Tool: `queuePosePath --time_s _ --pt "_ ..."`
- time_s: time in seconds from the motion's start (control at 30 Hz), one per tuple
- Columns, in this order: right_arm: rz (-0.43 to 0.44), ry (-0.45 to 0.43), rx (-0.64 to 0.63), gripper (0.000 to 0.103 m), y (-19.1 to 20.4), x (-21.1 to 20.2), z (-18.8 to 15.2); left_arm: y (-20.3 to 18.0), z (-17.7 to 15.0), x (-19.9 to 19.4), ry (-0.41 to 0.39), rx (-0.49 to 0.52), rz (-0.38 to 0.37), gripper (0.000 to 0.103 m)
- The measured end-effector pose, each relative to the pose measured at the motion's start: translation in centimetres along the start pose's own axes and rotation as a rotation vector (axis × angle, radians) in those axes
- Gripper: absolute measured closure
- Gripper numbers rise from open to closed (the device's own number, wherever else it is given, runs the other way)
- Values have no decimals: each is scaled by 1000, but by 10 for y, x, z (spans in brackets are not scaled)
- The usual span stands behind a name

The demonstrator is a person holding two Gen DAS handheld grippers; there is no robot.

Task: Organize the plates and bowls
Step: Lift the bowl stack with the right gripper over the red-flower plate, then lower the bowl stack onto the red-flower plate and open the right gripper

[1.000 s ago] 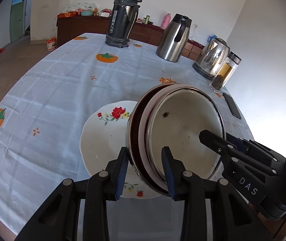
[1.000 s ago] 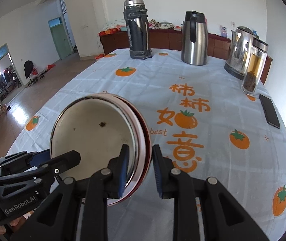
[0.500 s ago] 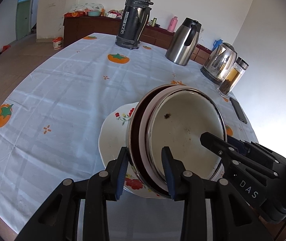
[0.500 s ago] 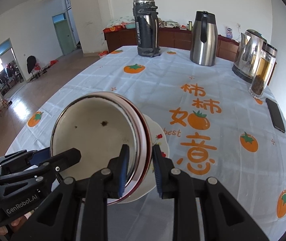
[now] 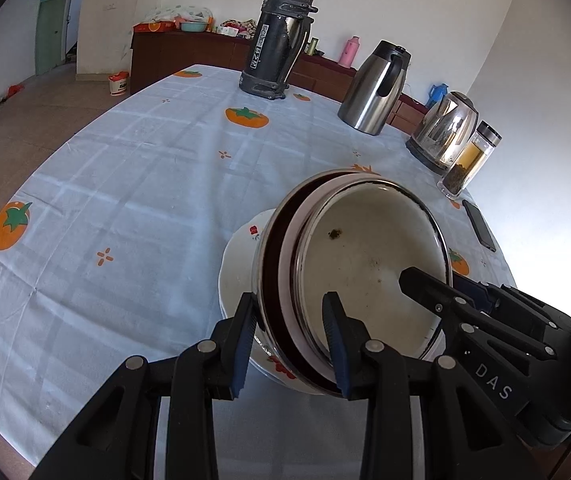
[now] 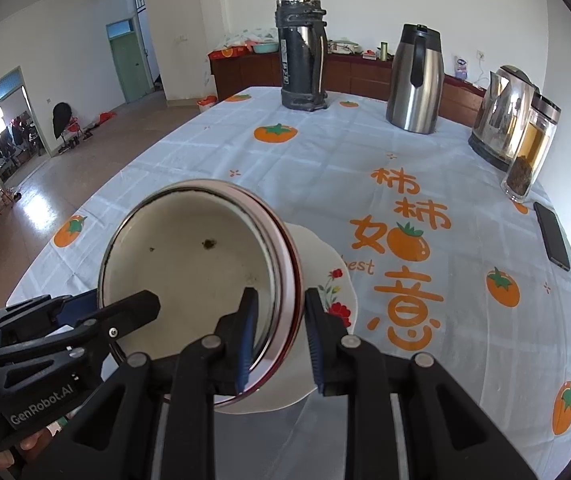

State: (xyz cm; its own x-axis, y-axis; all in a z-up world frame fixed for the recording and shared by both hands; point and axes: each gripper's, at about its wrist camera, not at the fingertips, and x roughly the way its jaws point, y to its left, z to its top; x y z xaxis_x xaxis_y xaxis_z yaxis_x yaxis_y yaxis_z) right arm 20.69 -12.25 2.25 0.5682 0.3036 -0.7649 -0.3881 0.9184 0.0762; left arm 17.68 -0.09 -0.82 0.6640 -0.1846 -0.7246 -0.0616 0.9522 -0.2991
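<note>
Your stacked bowls (image 5: 369, 264) have moved over the flowered plate (image 6: 325, 264).
Left claw (image 5: 291, 340) and right claw (image 6: 281, 332) each clench the bowls' rim.

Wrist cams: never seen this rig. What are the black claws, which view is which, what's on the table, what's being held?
No robot arm here: a person carries a two-finger gripper in each hand, with a fisheye camera on each looking along its fingers.

In the left wrist view, the left gripper fills the bottom and the right one reaches in from the right. The right wrist view mirrors this around the right gripper.

Both grippers clamp opposite rims of a stack of nested bowls, tilted over a flowered plate on the table.

Also on the persimmon-print tablecloth: a dark thermos, a steel carafe, an electric kettle, a glass tea bottle and a phone.
</note>
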Motion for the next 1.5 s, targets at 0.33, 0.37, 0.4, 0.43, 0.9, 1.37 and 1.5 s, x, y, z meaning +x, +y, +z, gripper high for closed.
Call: queuePosePath --time_s 0.33,0.37,0.4,0.43,0.9,1.37,1.5 --pt "-15 19 -7 79 1 7 1 2 1 7 22 1 -8 66" --pt "-16 22 -5 79 0 7 1 2 1 8 25 2 -10 66" --pt "-18 25 -4 79 0 8 1 2 1 9 29 3 -11 66" --pt "-19 28 -3 79 -1 9 0 2 1 10 33 3 -12 66" --pt "-33 50 1 79 -9 14 -1 -2 3 21 65 14 -23 66" --pt "-39 70 -1 79 -15 20 -1 -3 3 29 97 8 -39 66" --pt "-39 69 0 79 -15 20 0 -3 3 29 97 8 -41 66"
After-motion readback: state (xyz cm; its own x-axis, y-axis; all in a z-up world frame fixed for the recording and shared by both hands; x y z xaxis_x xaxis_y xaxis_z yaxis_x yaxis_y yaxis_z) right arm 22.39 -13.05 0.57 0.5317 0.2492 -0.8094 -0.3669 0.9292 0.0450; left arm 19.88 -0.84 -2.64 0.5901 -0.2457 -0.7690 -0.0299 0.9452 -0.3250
